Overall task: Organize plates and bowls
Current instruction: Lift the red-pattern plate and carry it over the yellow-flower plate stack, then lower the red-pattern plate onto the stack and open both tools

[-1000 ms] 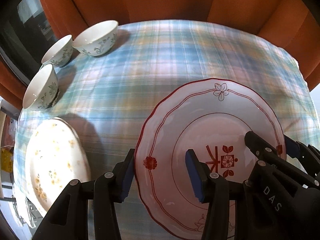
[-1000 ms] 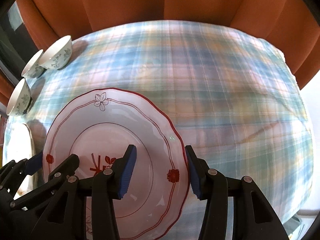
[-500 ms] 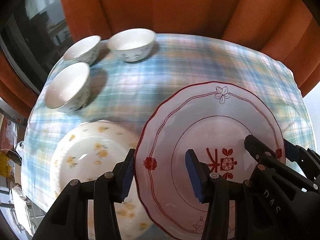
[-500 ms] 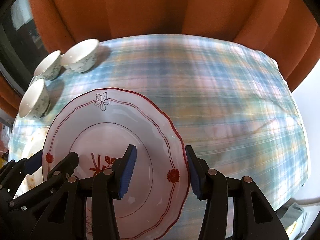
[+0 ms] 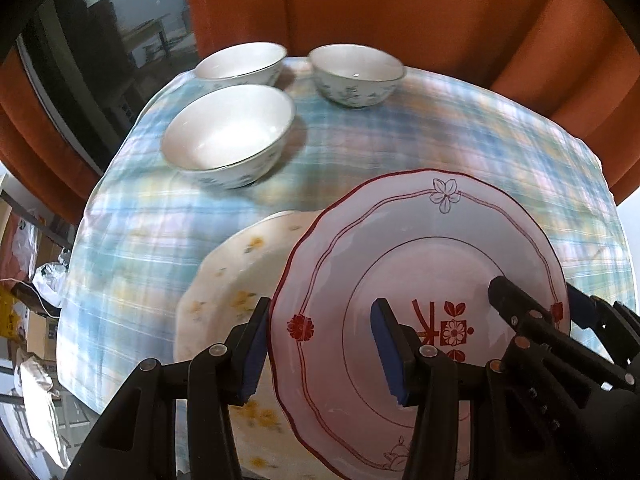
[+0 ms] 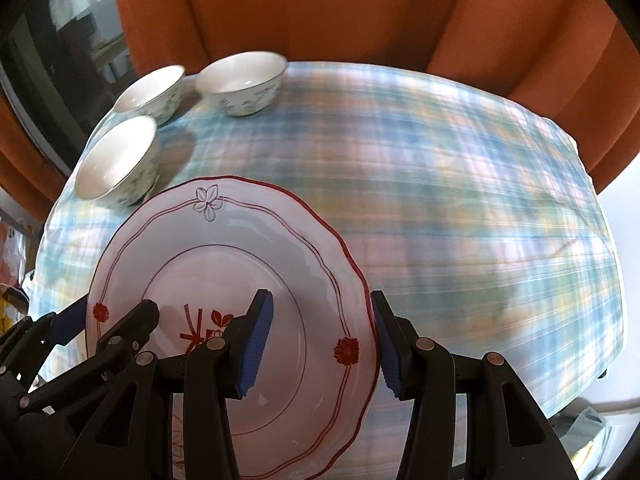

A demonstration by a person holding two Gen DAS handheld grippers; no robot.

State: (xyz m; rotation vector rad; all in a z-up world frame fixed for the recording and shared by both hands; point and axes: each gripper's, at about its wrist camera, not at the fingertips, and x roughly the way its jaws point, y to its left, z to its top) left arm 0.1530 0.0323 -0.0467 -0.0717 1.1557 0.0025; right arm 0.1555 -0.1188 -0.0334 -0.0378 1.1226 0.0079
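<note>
Across the surface (image 6: 460, 184), under its plaid cloth, I am carrying the red-trimmed plate (image 5: 420, 280) with both tools. It is hanging above the near left part of the surface, partly overlapping the yellow-flowered plate (image 5: 236, 280) that is lying there. My left hand-held gripper (image 5: 320, 354) is gripping its left rim, blue pads closed down on the edge, and my right hand-held gripper (image 6: 320, 344) is clamping the right rim likewise. Three bowls (image 5: 228, 132) are sitting at the far left corner. I judge I am stacking plates; next I need to centre this one over the flowered plate, lower it level, then release. Small white letters on the right tool's arm are showing, but too small to read.
</note>
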